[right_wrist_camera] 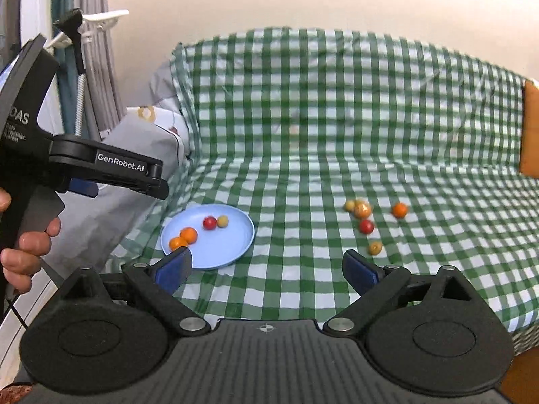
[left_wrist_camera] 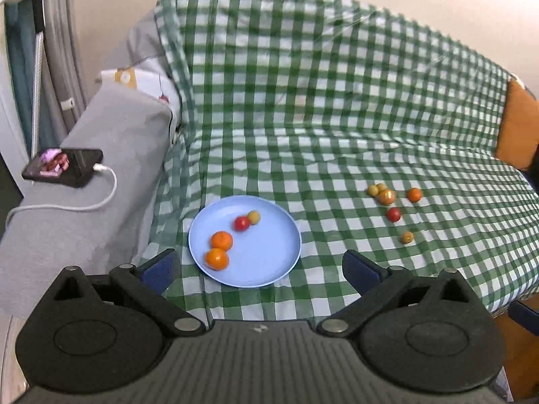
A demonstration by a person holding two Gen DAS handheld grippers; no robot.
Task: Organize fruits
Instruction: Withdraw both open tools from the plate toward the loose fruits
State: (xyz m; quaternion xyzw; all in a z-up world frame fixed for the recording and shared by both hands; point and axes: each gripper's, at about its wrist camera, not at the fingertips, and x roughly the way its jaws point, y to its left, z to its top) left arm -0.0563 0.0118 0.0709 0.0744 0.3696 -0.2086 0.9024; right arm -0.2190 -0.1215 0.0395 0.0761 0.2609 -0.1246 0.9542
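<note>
A light blue plate (left_wrist_camera: 269, 262) lies on the green checked cloth and holds two oranges (left_wrist_camera: 221, 240), a red fruit (left_wrist_camera: 241, 223) and a small yellow fruit (left_wrist_camera: 253, 217). Loose fruits lie to its right: a yellowish cluster (left_wrist_camera: 382, 193), an orange (left_wrist_camera: 414, 195), a red fruit (left_wrist_camera: 393, 214) and a small yellow one (left_wrist_camera: 407, 237). My left gripper (left_wrist_camera: 261, 269) is open and empty, just short of the plate. My right gripper (right_wrist_camera: 267, 267) is open and empty, between the plate (right_wrist_camera: 232, 245) and the loose fruits (right_wrist_camera: 366, 226).
The cloth covers a sofa seat and back. A grey armrest (left_wrist_camera: 111, 155) at the left carries a phone (left_wrist_camera: 64, 166) on a white cable. An orange cushion (left_wrist_camera: 517, 124) is at the far right. The left gripper's body (right_wrist_camera: 111, 168) and a hand show at the right wrist view's left edge.
</note>
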